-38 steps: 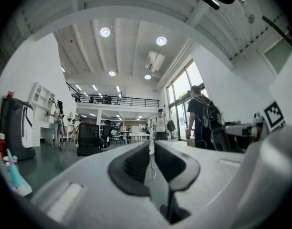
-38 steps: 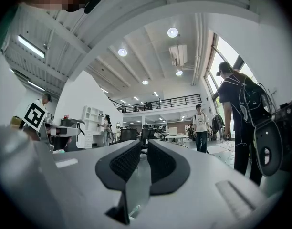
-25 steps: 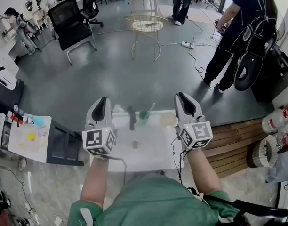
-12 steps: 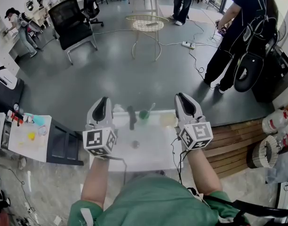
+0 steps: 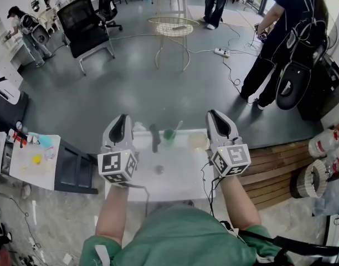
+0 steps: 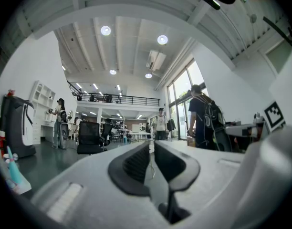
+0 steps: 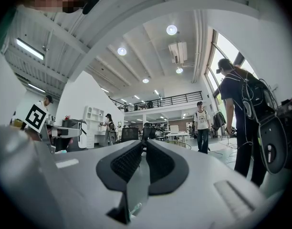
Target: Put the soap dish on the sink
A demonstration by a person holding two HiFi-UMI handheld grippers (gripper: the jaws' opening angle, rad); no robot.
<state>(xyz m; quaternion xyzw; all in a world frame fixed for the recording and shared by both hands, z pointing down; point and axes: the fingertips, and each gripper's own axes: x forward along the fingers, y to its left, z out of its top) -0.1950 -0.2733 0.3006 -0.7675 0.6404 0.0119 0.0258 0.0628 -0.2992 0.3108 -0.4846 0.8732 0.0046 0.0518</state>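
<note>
A white sink (image 5: 178, 184) sits right below me, with a black faucet (image 5: 154, 138) at its back rim. Beside a green cup (image 5: 169, 135), the pale soap dish (image 5: 196, 141) lies on the back right of that rim. My left gripper (image 5: 121, 126) hovers over the sink's left edge and my right gripper (image 5: 216, 122) over its right edge, just right of the dish. Both are shut with nothing between the jaws. The left gripper (image 6: 151, 144) and the right gripper (image 7: 143, 144) point out over the room, so their views show neither sink nor dish.
A person in dark clothes (image 5: 282, 43) stands at the right, near a power strip (image 5: 220, 52) and cables on the floor. A wire table (image 5: 170, 30) and an office chair (image 5: 83, 27) stand further out. A wooden bench (image 5: 276, 169) flanks the sink's right, a white cabinet (image 5: 32, 169) its left.
Neither gripper has moved. Only a person at the far left of the room has shifted a little.
</note>
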